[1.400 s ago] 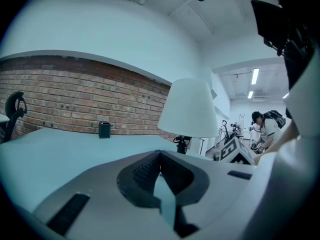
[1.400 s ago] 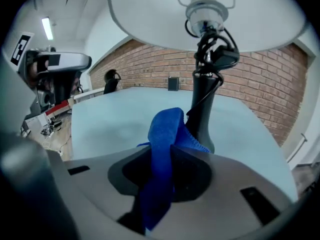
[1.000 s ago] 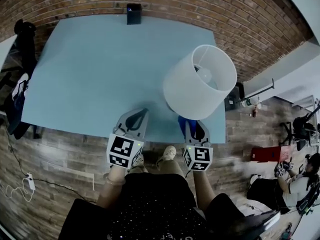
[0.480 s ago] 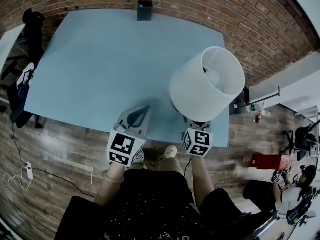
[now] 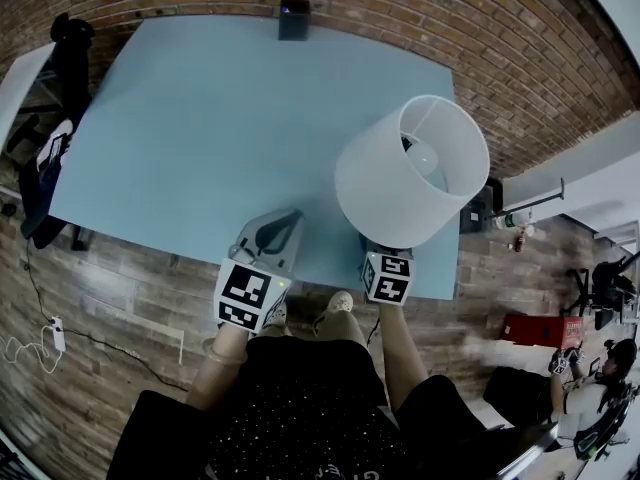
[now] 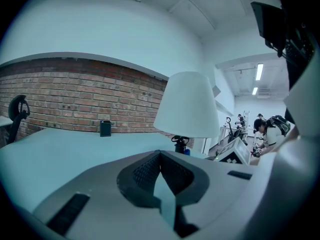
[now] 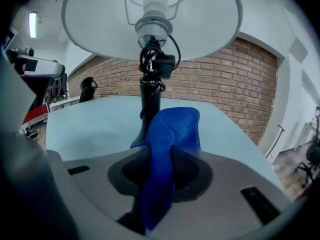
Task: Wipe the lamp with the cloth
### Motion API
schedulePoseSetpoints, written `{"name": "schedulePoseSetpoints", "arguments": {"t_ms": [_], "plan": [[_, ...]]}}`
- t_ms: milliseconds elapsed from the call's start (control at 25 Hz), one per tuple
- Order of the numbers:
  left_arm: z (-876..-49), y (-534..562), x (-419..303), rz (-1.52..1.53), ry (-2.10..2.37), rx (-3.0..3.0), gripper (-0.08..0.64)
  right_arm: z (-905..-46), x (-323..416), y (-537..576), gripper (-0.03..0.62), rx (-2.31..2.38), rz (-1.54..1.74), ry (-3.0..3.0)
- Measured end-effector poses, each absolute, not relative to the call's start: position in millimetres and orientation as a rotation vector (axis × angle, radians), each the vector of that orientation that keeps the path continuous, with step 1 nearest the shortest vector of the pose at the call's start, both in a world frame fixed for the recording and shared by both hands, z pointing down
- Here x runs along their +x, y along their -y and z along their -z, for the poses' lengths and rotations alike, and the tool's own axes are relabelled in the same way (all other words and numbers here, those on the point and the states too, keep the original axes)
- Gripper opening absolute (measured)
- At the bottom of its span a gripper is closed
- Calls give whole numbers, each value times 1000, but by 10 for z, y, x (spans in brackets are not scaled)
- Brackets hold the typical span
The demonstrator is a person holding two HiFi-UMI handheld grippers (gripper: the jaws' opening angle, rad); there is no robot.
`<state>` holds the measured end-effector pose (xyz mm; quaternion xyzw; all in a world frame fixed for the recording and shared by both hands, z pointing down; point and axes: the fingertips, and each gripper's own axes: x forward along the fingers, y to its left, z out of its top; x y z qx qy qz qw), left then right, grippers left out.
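The lamp's white shade (image 5: 410, 173) stands near the front right corner of the light blue table (image 5: 190, 118). My right gripper (image 7: 162, 156) is shut on the blue cloth (image 7: 170, 134), low under the shade and just in front of the black stem (image 7: 150, 96). In the head view the shade hides that gripper's jaws and the cloth, and only its marker cube (image 5: 387, 277) shows. My left gripper (image 5: 270, 236) rests at the table's front edge, shut on nothing. From the left gripper view the lamp (image 6: 185, 106) stands to the right.
A small black box (image 5: 294, 18) sits at the table's far edge by the brick wall (image 5: 480, 48). A dark chair (image 5: 62, 53) stands off the table's left side. People and equipment (image 6: 265, 131) are on the floor to the right.
My right gripper has moved forward under the lamp shade with the cloth, so the cloth no longer shows in the head view. The left gripper has stayed put.
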<state>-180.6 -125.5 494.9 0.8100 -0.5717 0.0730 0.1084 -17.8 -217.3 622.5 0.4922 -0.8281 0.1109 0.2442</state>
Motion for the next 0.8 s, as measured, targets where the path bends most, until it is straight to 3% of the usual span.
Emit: {"name": "schedulePoseSetpoints", "arguments": {"t_ms": [400, 800], "plan": [[-5120, 1386, -1462, -280, 1738, 2317, 9, -6229, 88, 2117, 94, 1122, -373, 2400], [-5260, 1397, -1276, -263, 2010, 2068, 9, -5444, 717, 2420, 94, 978, -561, 2884]]}}
